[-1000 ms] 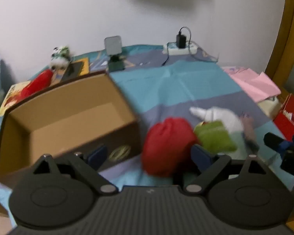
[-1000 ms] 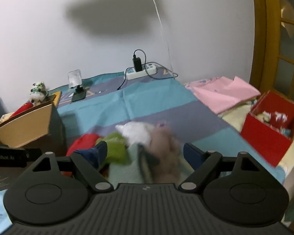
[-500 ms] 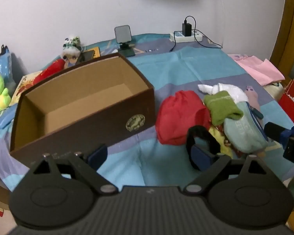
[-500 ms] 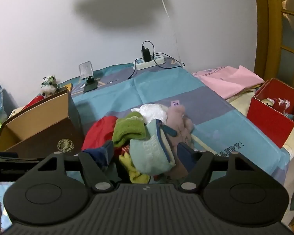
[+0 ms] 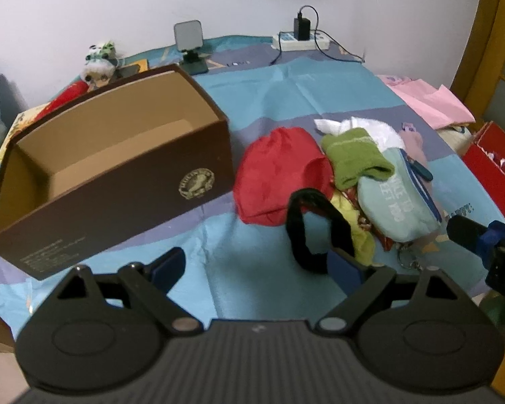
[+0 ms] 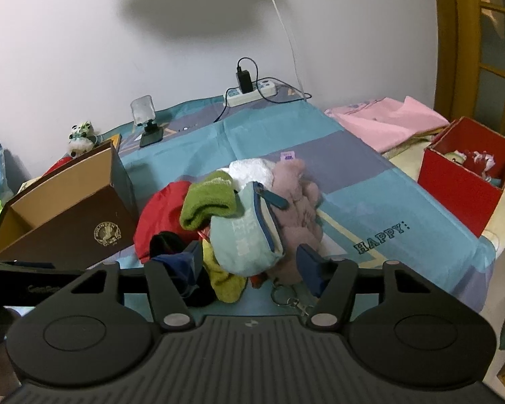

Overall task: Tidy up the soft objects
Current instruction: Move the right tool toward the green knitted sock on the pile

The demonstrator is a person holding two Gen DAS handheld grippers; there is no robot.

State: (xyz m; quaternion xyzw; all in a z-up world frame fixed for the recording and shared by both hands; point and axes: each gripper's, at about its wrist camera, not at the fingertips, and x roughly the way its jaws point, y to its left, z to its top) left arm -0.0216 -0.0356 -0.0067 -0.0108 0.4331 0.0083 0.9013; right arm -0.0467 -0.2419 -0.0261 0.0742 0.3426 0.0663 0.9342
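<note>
A pile of soft things lies on the blue cloth: a red cloth (image 5: 279, 175), a green sock (image 5: 353, 158), a white cloth (image 5: 377, 131), a pale teal zip pouch (image 5: 397, 202), a pink plush (image 6: 299, 198), a yellow cloth (image 6: 225, 282) and a black band (image 5: 311, 229). My left gripper (image 5: 257, 264) is open in front of the pile, its right finger beside the black band. My right gripper (image 6: 249, 259) is open, with the teal pouch (image 6: 245, 239) between its fingers and not pressed. An open brown box (image 5: 118, 181) with nothing inside stands left of the pile.
A red box (image 6: 464, 175) holding small toys stands at the right, with pink fabric (image 6: 390, 121) behind it. A power strip (image 6: 252, 94) and a phone stand (image 6: 148, 124) sit by the wall. Plush toys (image 5: 99, 64) lie behind the brown box.
The left gripper has drawn back from the red cloth and now shows the whole box and pile. The right gripper has closed in on the pile, bringing the teal pouch between its fingers.
</note>
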